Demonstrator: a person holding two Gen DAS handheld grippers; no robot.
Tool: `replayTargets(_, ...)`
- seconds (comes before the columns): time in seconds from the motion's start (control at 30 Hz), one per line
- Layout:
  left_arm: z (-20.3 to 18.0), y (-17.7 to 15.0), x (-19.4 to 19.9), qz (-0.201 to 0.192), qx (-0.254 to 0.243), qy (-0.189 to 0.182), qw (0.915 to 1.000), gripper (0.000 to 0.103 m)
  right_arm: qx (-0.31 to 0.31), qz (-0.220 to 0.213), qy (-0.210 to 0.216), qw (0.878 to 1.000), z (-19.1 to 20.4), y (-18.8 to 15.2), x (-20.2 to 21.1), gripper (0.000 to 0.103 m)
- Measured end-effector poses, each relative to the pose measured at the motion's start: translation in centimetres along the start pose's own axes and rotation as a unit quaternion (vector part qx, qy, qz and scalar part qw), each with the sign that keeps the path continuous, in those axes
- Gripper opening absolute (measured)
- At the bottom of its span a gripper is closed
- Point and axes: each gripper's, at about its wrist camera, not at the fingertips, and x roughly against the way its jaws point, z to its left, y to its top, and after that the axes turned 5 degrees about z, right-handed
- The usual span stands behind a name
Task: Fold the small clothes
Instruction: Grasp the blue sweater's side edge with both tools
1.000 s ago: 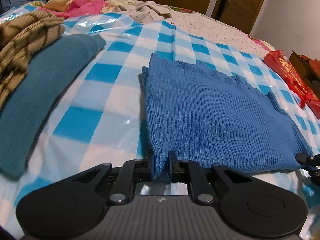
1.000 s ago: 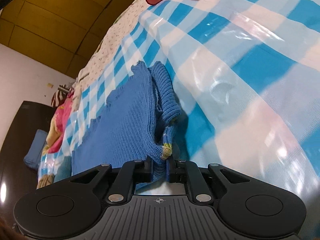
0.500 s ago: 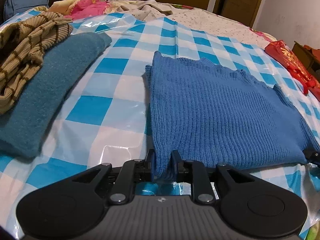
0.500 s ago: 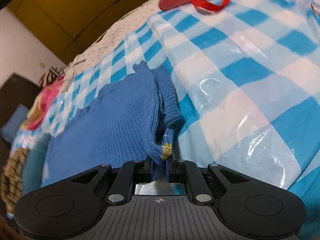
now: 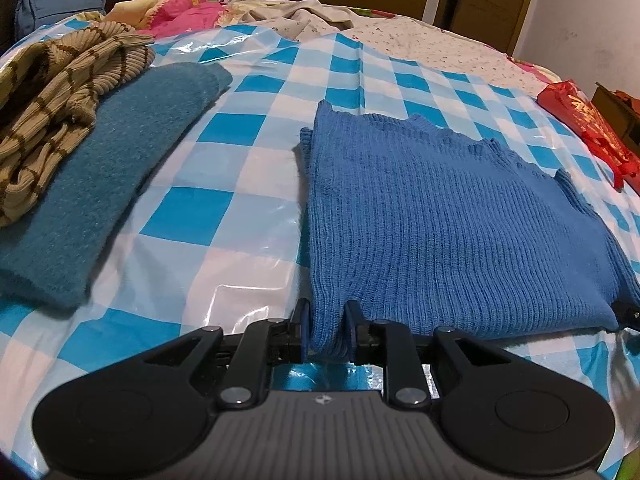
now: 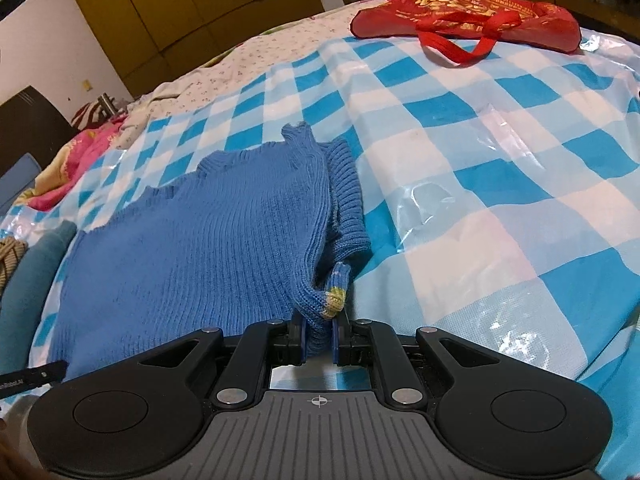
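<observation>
A blue knit sweater (image 5: 440, 216) lies folded flat on the blue-and-white checked sheet (image 5: 224, 208). My left gripper (image 5: 326, 334) holds its near left corner, the jaws a little apart around the knit. My right gripper (image 6: 319, 338) is shut on the near right corner of the sweater (image 6: 200, 248), where a yellow-trimmed cuff (image 6: 335, 294) and a ribbed sleeve (image 6: 346, 200) bunch up. The right gripper's tip shows at the sweater's right edge in the left wrist view (image 5: 628, 314).
A folded teal garment (image 5: 100, 184) and a tan striped sweater (image 5: 52, 92) lie to the left. A red bag (image 6: 468, 12) sits at the far right. Pink and beige clothes (image 5: 188, 12) are piled at the back.
Both grippers have lowered and levelled, laying the sweater's near edge flat on the sheet. The left jaws have widened slightly around the corner.
</observation>
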Motion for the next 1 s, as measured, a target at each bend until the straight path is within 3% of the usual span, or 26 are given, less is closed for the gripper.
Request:
replayTargets(0.47, -0.2, -0.3, 0.4, -0.005, -0.003, 0.015, 0.9999, 0.036, 0.033, -0.008, -0.032, 0.999, 1.0, -0.4, 0.3, 0.011)
replayTargets(0.67, -0.8, -0.7, 1.5, -0.022, -0.02, 0.038, 0.9988, 0.038, 0.063, -0.013, -0.06, 0.996, 2.2, -0.5, 0.6, 0.018)
replayTargets(1.0, 0.4, -1.1, 3.2, -0.026, 0.021, 0.024, 0.9992, 0.039, 0.099, -0.019, -0.098, 0.99, 3.2, -0.4, 1.5, 0.021)
